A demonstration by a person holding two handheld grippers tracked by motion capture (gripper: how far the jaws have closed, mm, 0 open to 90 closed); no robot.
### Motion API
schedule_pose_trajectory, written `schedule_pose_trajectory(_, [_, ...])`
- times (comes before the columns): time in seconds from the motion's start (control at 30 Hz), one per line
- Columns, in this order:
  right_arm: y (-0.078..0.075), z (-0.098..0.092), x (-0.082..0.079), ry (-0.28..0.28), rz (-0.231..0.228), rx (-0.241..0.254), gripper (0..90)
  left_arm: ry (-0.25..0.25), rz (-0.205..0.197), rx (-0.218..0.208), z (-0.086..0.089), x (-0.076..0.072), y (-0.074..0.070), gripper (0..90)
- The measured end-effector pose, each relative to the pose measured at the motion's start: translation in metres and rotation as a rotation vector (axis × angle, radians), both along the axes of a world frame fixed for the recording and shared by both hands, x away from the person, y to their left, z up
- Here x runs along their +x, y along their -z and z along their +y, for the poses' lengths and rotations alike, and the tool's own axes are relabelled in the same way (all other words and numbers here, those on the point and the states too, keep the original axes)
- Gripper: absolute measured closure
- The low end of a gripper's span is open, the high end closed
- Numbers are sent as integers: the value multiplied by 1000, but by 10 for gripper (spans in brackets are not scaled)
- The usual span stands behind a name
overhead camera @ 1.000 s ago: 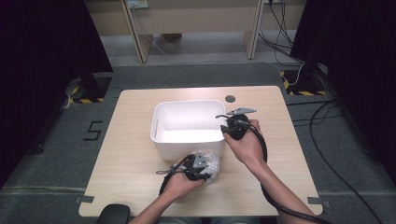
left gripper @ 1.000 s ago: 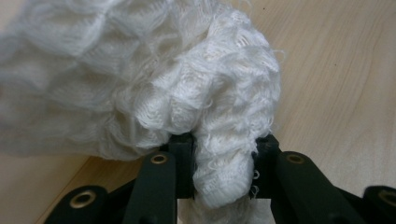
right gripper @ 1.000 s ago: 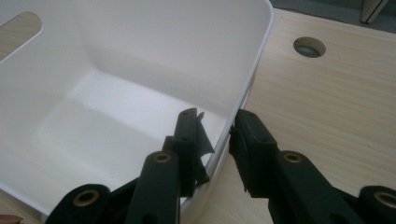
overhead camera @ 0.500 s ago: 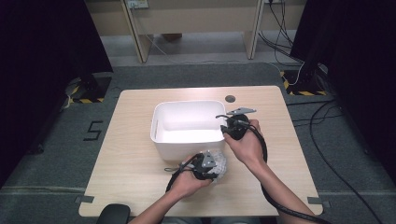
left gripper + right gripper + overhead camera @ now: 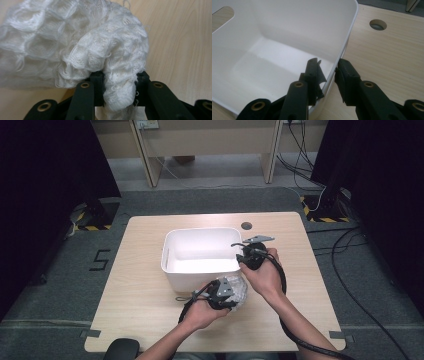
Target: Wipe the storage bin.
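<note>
**A:** What have you got in each hand?

**B:** My left gripper (image 5: 119, 93) is pinching a fold of the white cloth (image 5: 82, 45). The jaws are pressed tight on it, and most of it bunches out beyond the tips. It sits just off the near right corner of the tub (image 5: 200, 270), above the table (image 5: 135, 295). My right gripper (image 5: 328, 75) straddles the tub's right wall, one jaw inside and one outside. The jaws look about closed on the rim, which I take for a hold to steady it.

**A:** So where does it go wrong?

**B:** Mostly at the near wall, I'd say. The cloth hangs in a loose lump, so if I carry it across too low, the trailing part could snag on the rim and drag the tub toward me. It could also end up draped half in and half out.

**A:** And the grip itself?

**B:** It's only one fold of a knit that stretches. A quick swing might let it slide out between the pads. If my right hand eases off, the light tub could skid or tip.
</note>
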State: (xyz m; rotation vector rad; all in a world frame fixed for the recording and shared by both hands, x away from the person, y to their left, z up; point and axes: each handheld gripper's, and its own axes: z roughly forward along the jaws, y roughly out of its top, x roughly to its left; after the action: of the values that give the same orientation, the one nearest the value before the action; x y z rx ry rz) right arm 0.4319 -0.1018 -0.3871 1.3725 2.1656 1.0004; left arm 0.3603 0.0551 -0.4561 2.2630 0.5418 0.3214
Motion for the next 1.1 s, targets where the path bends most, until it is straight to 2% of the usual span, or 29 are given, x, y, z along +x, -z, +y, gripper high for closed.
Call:
schedule_pose_trajectory(0.3, [0, 0, 0, 0, -1, 0, 715, 3, -58, -22, 3, -5, -23, 690])
schedule_pose_trajectory(0.5, [0, 0, 0, 0, 0, 1, 714, -4, -76, -30, 8, -10, -28, 690])
schedule_pose_trajectory(0.6, [0, -1, 0, -1, -1, 2, 710, -3, -81, -25, 16, -15, -29, 689])
schedule_pose_trajectory(0.83, [0, -1, 1, -6, 1, 5, 677, -54, -104, -33, 54, -30, -36, 688])
schedule_pose_trajectory(0.97, [0, -2, 1, -4, -1, 8, 661, -110, -114, -28, 84, -39, -36, 688])
schedule_pose_trajectory(1.1, [-2, -4, 1, 6, -2, 16, 649, -181, -108, -40, 117, -48, -35, 688])
